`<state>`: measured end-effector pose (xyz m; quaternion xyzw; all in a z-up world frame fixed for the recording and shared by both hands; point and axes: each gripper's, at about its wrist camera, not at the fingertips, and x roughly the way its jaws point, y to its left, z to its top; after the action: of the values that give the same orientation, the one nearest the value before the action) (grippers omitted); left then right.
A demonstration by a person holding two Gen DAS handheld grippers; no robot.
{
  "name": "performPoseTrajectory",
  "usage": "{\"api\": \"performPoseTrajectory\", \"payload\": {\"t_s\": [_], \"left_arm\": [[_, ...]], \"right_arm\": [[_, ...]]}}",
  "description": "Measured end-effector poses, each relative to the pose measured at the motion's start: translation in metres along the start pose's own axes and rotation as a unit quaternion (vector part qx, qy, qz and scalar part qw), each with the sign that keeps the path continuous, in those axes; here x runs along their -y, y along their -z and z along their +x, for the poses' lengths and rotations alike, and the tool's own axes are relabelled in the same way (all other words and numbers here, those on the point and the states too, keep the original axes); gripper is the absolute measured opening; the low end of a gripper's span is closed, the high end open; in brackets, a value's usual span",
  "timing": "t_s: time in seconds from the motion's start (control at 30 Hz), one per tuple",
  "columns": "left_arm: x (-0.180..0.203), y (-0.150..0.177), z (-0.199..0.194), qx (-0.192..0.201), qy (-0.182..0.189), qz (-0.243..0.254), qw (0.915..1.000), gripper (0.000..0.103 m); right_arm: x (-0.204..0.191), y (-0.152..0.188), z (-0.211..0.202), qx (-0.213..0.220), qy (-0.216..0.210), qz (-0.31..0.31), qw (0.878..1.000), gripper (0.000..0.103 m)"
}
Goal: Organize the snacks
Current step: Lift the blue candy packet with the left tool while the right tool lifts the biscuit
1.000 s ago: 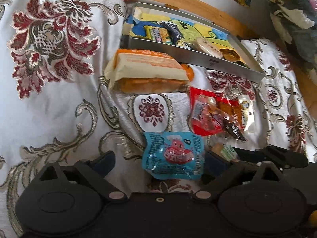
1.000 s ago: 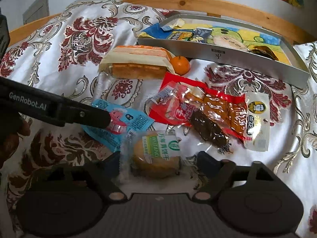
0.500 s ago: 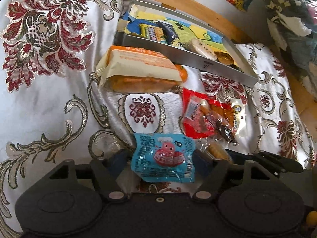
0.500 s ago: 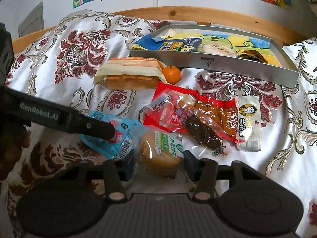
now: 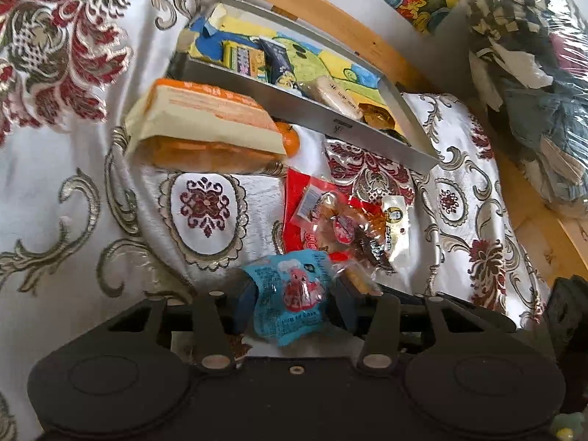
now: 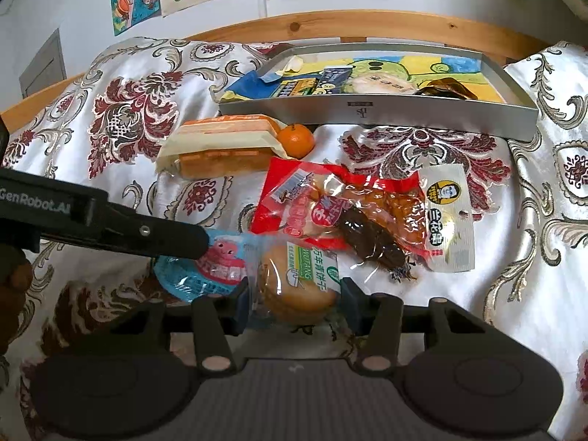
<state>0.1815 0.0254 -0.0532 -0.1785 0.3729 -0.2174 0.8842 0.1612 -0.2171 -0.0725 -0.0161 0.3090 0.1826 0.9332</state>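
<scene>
My left gripper (image 5: 292, 303) pinched the blue snack packet (image 5: 290, 299) between its pads just above the patterned cloth (image 5: 66, 183), while my right gripper (image 6: 294, 299) closed on the round biscuit pack (image 6: 297, 286) beside it. Behind them lay the red snack bag (image 6: 330, 202), an orange (image 6: 296, 140) and the metal tray (image 6: 375, 115), already holding several snacks.
</scene>
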Motion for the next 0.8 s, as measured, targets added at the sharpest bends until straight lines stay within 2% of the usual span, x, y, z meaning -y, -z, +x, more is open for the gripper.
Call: {"api": "performPoseTrajectory", "payload": {"t_s": [0.2,0.27,0.33,0.4,0.47,0.5,0.57,0.7,0.8], "left_arm": [[-0.006,0.0,0.016,-0.007,-0.009,-0.011,0.9999,0.053],[-0.006,0.0,0.019,-0.007,-0.004,-0.014,0.9999,0.06],[-0.005,0.0,0.023,-0.009,0.007,-0.015,0.9998,0.074],[-0.004,0.0,0.026,-0.008,0.015,-0.016,0.9997,0.08],[-0.003,0.0,0.029,-0.007,0.017,-0.013,0.9997,0.082],[-0.002,0.0,0.029,-0.007,0.015,-0.01,0.9998,0.081],[0.0,0.001,0.028,-0.004,0.009,-0.004,0.9999,0.073],[0.0,0.001,0.025,0.0,-0.006,-0.007,1.0,0.046],[0.002,0.001,0.022,0.006,-0.002,-0.009,0.9999,0.034]], "right_arm": [[0.015,-0.002,-0.005,0.011,0.013,0.029,0.999,0.054],[0.019,-0.003,-0.005,0.014,0.017,0.033,0.999,0.054],[0.022,-0.003,-0.004,0.014,0.019,0.035,0.999,0.054],[0.024,-0.002,-0.003,0.016,0.023,0.038,0.999,0.054],[0.027,-0.002,-0.003,0.018,0.027,0.041,0.999,0.054],[0.029,-0.002,-0.003,0.019,0.028,0.044,0.998,0.054],[0.034,-0.002,-0.003,0.022,0.031,0.053,0.998,0.053],[0.043,-0.001,-0.001,0.022,0.033,0.076,0.996,0.045],[0.047,0.0,-0.002,0.025,0.027,0.086,0.996,0.043]]}}
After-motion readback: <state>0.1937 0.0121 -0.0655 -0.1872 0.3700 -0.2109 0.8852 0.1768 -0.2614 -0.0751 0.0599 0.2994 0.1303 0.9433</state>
